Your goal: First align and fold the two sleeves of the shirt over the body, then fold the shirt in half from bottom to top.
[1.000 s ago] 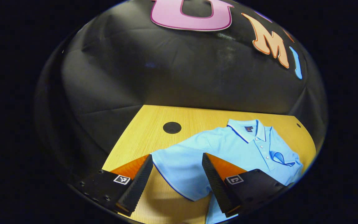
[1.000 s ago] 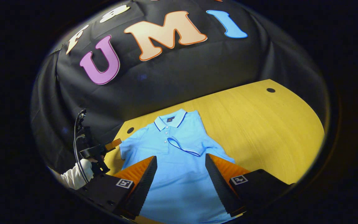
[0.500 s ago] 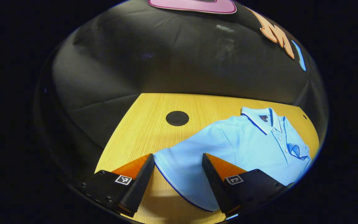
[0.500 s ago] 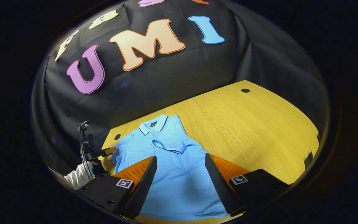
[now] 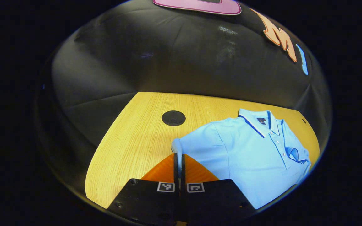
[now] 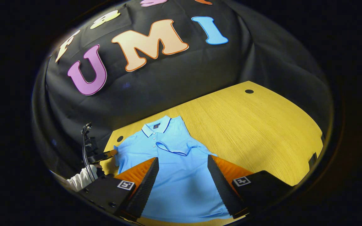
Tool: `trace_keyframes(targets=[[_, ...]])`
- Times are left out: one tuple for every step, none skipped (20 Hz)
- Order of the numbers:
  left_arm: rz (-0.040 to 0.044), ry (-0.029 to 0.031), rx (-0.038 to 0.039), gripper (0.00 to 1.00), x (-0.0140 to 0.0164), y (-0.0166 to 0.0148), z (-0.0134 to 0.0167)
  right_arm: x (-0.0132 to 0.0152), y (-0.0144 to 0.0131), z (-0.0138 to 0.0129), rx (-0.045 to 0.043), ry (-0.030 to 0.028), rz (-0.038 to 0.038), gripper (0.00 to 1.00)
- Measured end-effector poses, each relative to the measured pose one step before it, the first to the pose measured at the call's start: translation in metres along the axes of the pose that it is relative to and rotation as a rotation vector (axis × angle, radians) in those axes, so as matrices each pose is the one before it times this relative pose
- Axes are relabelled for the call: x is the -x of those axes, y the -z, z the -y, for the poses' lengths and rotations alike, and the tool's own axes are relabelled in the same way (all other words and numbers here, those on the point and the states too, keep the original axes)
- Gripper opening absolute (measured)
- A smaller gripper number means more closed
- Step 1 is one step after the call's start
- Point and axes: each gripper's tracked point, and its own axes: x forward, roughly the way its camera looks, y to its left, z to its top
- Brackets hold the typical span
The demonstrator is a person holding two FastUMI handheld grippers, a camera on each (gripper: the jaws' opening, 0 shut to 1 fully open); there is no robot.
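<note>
A: Left first. State of the left gripper (image 5: 178, 157)?

B: Fingers pinched together on the cuff of the left sleeve (image 5: 196, 147). The cloth bunches right at the tips. In the right gripper view it sits at the far left, a sleeved hand (image 6: 82, 179) behind it, tips at the sleeve edge.

A: Where's the shirt (image 5: 250, 153)?

B: Flat on the wooden table (image 5: 130, 141), face up, collar (image 6: 157, 125) toward the booth wall, hem toward the person. Its long axis runs away from the person. A dark round grommet (image 5: 173, 118) sits on the bare wood just left of the shoulder.

A: Which way does the body lie from that pinch?

B: To the right of it, and a little forward. So I'd judge the sleeve has to be carried rightward, across that long axis, and laid over the chest.

A: Right side?

B: The right sleeve (image 6: 176, 149) already lies folded over the chest. The right gripper (image 6: 182, 169) hangs spread wide above the lower body, holding nothing.

A: Nearer tool for the next move?

B: Left, since it already has the cuff. Bottom-to-top fold not yet done.
</note>
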Motion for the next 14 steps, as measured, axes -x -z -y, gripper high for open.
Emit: trace_keyframes(targets=[[-0.00161,-0.01615,-0.01011,0.0,0.0014,-0.0027,-0.00125,0.00073,0.00001,0.0006,0.0012,0.00326,-0.00115,0.97],[0.00701,0.00006,-0.01103,0.0,0.00372,-0.00496,0.00178,0.0013,0.00044,0.00064,-0.00009,0.00131,0.00118,0.97],[0.01731,0.00579,-0.01441,0.0,0.0057,-0.00912,0.00507,0.00033,-0.00115,-0.00003,0.0011,0.00095,0.00376,0.97],[0.02527,0.01972,-0.0096,0.0,0.00424,-0.01211,0.00932,-0.00006,-0.00017,0.00077,0.00177,0.00276,0.00323,0.97],[0.02447,0.02351,-0.00741,0.0,0.00348,-0.01285,0.01293,0.0007,-0.00018,0.00113,0.00319,0.00517,0.00434,0.97],[0.02082,0.03055,-0.00627,0.0,0.00291,-0.00968,0.01533,0.0004,-0.00047,0.00194,0.00456,0.00837,0.0097,0.97],[0.01127,0.04113,-0.00328,0.0,0.00199,-0.00757,0.01889,0.00137,-0.00173,0.00066,0.0016,0.00576,0.01021,0.98],[0.00079,0.03501,-0.0103,0.0,-0.00039,-0.00306,0.01877,0.00141,0.00009,-0.00084,-0.00132,-0.00057,0.00021,0.98],[-0.00223,0.03236,-0.01154,0.0,-0.00214,-0.0011,0.01772,0.00187,0.00072,-0.00071,-0.00052,0.00272,0.0017,0.97],[-0.00367,0.03255,-0.01016,0.0,-0.00433,-0.00138,0.01964,0.00151,0.00095,-0.00005,0.0015,0.00224,0.00315,0.97],[-0.00147,0.02724,-0.00676,0.0,-0.00355,-0.0003,0.01608,0.00155,-0.00006,0.00112,0.0014,0.00418,0.00412,0.97],[-0.00062,0.0261,-0.00831,0.0,-0.00529,0.00048,0.01633,0.00084,0.00027,0.00145,0.00238,0.00831,0.00244,0.97],[-0.01103,0.02955,-0.00427,0.0,-0.0046,0.0029,0.01541,0.00277,0.00048,0.00125,0.00147,0.00814,0.00266,0.97],[-0.01114,0.0218,-0.00101,0.0,-0.0046,0.00443,0.01266,0.00315,0.00075,0.00163,-0.00041,0.00707,0.00596,0.97]])
